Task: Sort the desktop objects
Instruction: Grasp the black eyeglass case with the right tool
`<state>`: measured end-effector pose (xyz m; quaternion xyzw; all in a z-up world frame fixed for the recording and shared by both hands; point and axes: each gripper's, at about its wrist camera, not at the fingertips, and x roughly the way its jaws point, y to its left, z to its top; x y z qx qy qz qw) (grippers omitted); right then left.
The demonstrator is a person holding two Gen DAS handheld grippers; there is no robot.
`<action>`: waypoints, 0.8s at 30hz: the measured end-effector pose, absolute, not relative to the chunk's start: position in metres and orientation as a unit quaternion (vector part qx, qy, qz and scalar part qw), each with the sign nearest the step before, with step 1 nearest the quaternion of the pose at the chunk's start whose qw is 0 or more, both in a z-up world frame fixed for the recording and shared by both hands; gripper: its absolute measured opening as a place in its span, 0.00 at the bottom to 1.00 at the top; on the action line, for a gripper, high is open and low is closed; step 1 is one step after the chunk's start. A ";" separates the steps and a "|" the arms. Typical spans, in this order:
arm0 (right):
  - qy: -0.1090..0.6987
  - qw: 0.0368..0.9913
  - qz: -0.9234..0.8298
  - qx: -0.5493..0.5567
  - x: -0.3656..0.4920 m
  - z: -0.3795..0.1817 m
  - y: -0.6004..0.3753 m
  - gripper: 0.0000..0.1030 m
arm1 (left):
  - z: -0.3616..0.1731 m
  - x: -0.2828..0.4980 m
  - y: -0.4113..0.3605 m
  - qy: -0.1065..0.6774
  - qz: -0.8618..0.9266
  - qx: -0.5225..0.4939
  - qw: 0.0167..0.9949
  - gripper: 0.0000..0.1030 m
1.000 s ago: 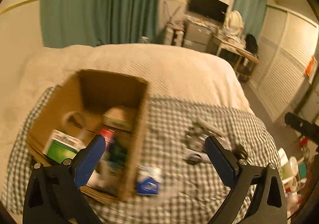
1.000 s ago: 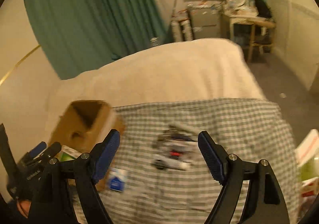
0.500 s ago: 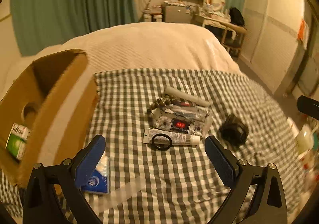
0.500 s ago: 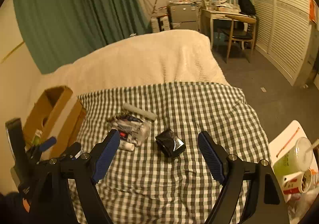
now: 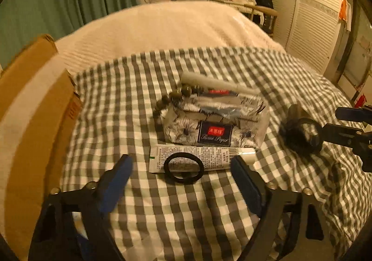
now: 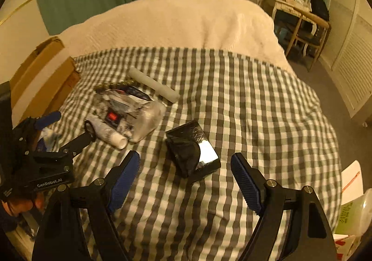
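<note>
**Now lined up: two pickups beside the tissue pack**

Clearly, the checked cloth point(image 5: 144, 210) is the ground on which everything is spread, and the tissue pack point(image 5: 216, 121) at its middle is taken as the landmark. Well to the left of the pack the cardboard box point(image 5: 34, 121) stands, judged to be where sorted things are meant to go. To the right of the pack, apart from it, a black wrapped box point(image 6: 190, 147) is seen. Behind the pack a pale roll point(image 5: 216, 82) is laid, with a string of dark beads point(image 5: 176, 96) touching the pack's far left corner. Just in front of the pack a white tube point(image 5: 209, 156) is found, and a black ring point(image 5: 183, 168) is laid across it.

The left gripper point(image 5: 181, 179) is aimed at ring and tube; its jaws are closing, with nothing yet pinched. The right gripper point(image 6: 186, 172) is held spread above the black wrapped box, with nothing gripped.

For a clean step, one item only should be taken by each gripper. The ring is best lifted free of the tube first, and the cloth must not be caught.
</note>
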<state>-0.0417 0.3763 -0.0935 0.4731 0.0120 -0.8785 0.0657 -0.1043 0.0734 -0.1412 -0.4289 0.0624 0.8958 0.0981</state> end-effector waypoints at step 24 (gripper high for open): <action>-0.051 0.053 -0.824 0.562 -0.075 -0.144 0.375 0.47 | -0.128 -0.106 0.037 0.033 0.889 -0.439 0.125 0.11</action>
